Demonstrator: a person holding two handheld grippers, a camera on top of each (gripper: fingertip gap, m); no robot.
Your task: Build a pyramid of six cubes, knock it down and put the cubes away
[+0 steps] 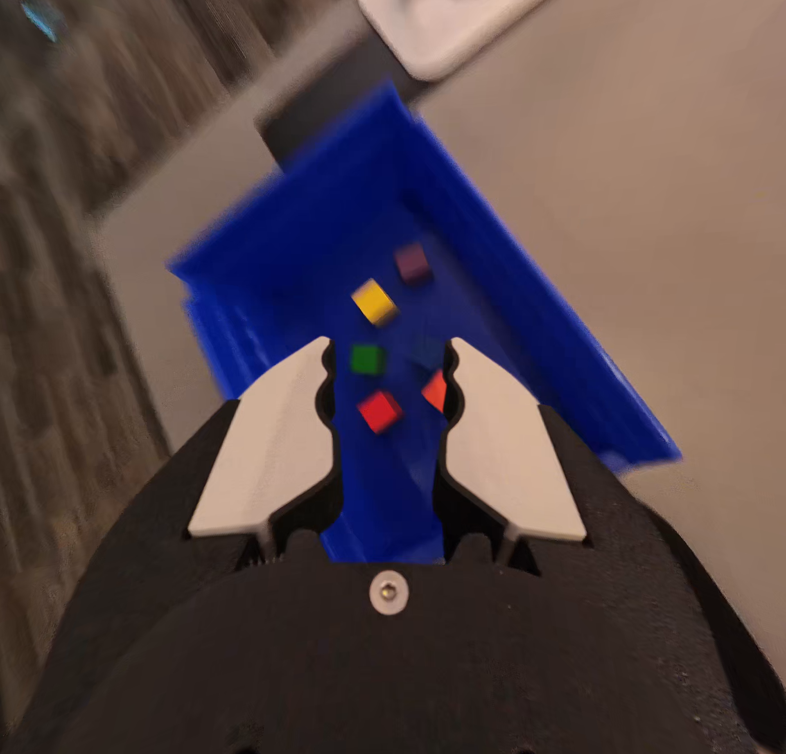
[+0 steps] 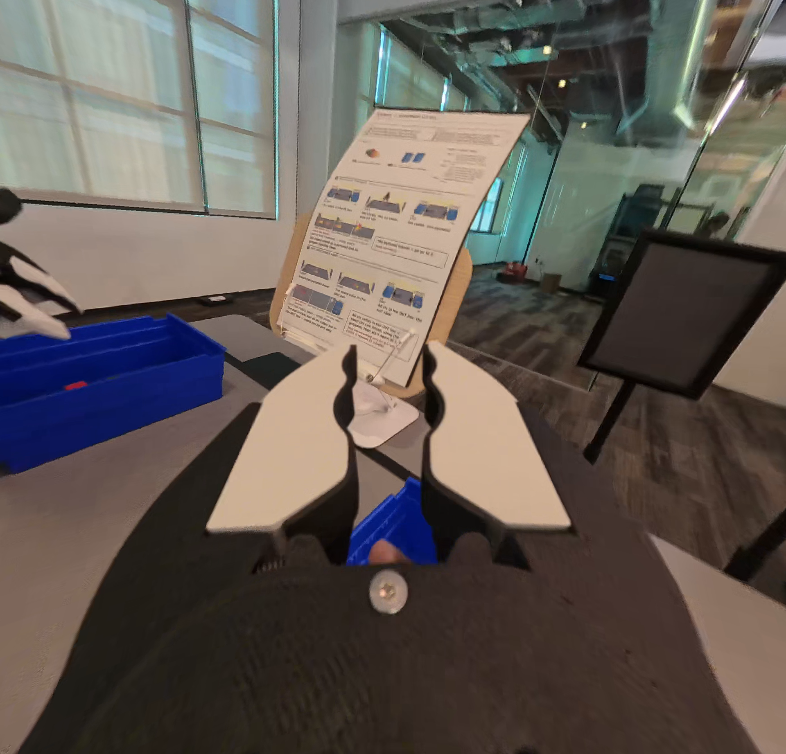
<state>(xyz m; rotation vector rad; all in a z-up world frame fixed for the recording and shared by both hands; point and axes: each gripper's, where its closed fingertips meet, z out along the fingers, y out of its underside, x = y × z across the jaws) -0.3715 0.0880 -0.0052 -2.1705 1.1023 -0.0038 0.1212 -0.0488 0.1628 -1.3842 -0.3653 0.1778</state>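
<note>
Left wrist view: left gripper above the blue bin on the counter, jaws moderately apart, empty. Five cubes counted loose on the bin floor: purple, yellow, green, red, orange, the last partly hidden.

Right wrist view: right gripper jaws moderately apart, empty. Two bins: one far left, second bin near. One instruction sheet on a stand.

The left wrist view is strongly blurred by motion and rather dim. The right wrist view is brighter, with daylight from the large windows; its edges bend and smear.
</note>
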